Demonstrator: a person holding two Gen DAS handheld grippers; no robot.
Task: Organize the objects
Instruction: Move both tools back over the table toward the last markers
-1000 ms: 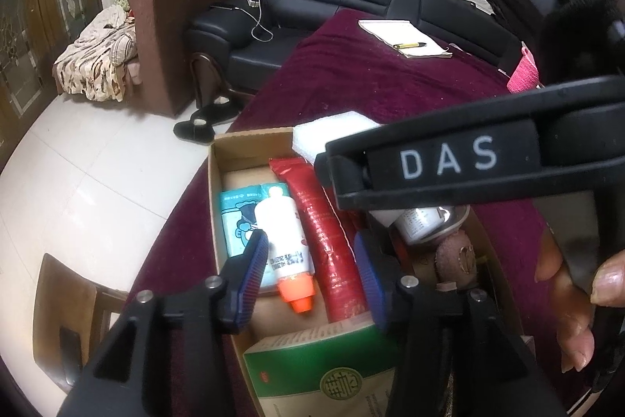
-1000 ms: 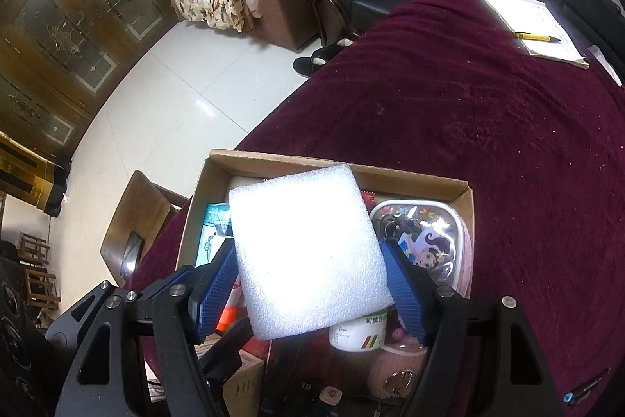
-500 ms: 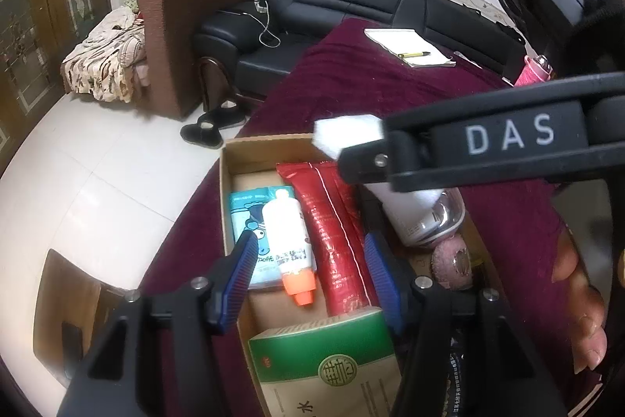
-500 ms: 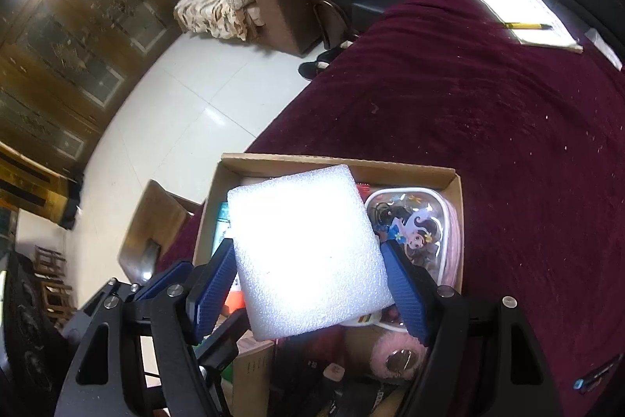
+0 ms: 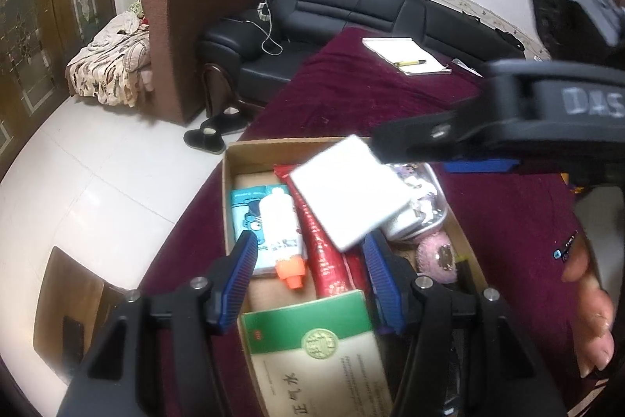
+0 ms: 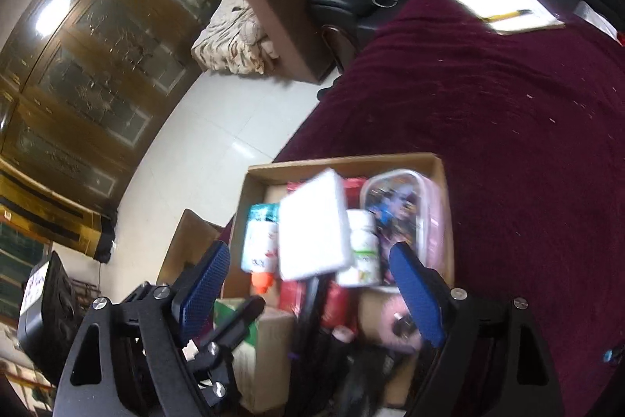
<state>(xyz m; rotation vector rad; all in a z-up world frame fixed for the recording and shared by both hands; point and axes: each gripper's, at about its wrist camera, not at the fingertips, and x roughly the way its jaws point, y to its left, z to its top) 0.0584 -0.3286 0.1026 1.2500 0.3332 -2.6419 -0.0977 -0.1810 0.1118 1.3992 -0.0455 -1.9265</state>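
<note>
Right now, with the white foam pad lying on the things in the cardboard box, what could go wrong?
1. The white foam pad lies tilted on the red tube and the white jar, not flat, so it may slide off.
2. The cardboard box already looks crowded; pressing the pad down might shift the orange-capped bottle.
3. The right gripper has open jaws close above the box and might bump the contents.

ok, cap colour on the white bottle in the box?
Orange. The white bottle lies in the cardboard box, cap toward the camera; left wrist view shows it best.
</note>
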